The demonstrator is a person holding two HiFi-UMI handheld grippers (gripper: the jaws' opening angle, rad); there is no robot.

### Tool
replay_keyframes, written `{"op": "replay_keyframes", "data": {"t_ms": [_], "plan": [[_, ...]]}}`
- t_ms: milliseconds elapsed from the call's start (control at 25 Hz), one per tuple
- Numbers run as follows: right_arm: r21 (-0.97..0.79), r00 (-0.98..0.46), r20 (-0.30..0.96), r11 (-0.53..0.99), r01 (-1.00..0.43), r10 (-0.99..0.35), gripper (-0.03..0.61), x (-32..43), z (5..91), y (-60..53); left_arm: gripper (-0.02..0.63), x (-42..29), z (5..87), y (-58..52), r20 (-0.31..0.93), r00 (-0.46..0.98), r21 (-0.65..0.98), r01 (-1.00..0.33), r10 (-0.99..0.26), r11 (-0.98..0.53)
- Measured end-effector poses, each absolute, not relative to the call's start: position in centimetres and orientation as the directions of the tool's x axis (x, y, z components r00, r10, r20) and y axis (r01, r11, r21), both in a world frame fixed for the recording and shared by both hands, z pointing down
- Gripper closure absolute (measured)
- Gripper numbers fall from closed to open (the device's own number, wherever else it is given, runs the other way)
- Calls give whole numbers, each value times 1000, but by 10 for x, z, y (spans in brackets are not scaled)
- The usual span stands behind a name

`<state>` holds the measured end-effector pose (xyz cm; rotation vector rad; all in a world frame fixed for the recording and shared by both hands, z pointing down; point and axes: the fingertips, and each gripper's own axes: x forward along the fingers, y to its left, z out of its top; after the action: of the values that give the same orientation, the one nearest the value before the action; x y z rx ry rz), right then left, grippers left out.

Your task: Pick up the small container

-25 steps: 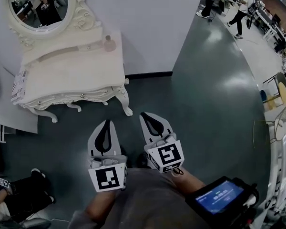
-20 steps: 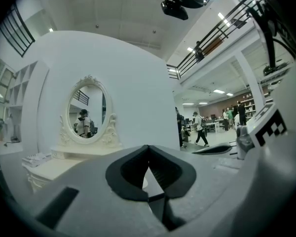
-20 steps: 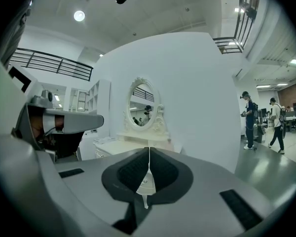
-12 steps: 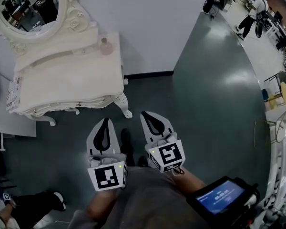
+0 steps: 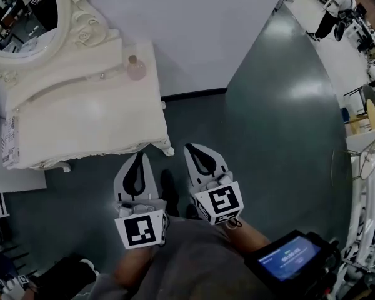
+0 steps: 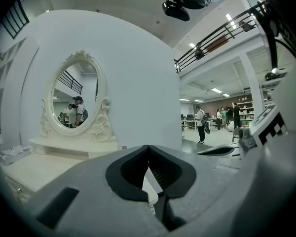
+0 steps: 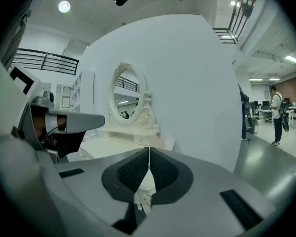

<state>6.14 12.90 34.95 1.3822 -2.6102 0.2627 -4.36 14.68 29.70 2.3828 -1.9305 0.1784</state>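
**Basically not reaching yet: both jaws shut, container well apart**

Head view: small container (image 5: 136, 67), a pinkish bottle-like thing, stands upright on the white desk (image 5: 81, 114), back right corner, close to the wall (image 5: 194, 30) and just beside the mirror (image 5: 25, 24) base. From the grippers it sits at about 11 o'clock, well apart.

Left hand-held gripper (image 5: 137, 161) is pressed together with nothing between the jaws; its own view confirms this. Right hand-held gripper (image 5: 199, 152) is the same, pads meeting and empty. Both hang over the floor (image 5: 269, 136) in front of the desk.

Risks, as a judgement:
- Going in with the jaws together would just poke the container; they need spreading first.
- It is near the desk's right edge, so a push toward 3 o'clock could tip it off.
- The wall and mirror frame crowd it at 12 and 9 o'clock, leaving little room for a jaw behind it.
- It looks rounded with a narrow top, so an off-centre pinch may let it slip or topple.
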Motion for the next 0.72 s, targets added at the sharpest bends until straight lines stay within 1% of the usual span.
{"op": "replay_keyframes", "data": {"t_ms": [240, 720], "plan": [[-65, -513, 230, 512, -856, -827, 563, 36, 343, 71, 600, -71, 292, 85, 129, 251, -17, -967, -959, -256], [8, -453, 126, 458, -889, -882, 563, 25, 295, -2, 600, -88, 250, 4, -10, 313, -31, -949, -950, -312]]}}
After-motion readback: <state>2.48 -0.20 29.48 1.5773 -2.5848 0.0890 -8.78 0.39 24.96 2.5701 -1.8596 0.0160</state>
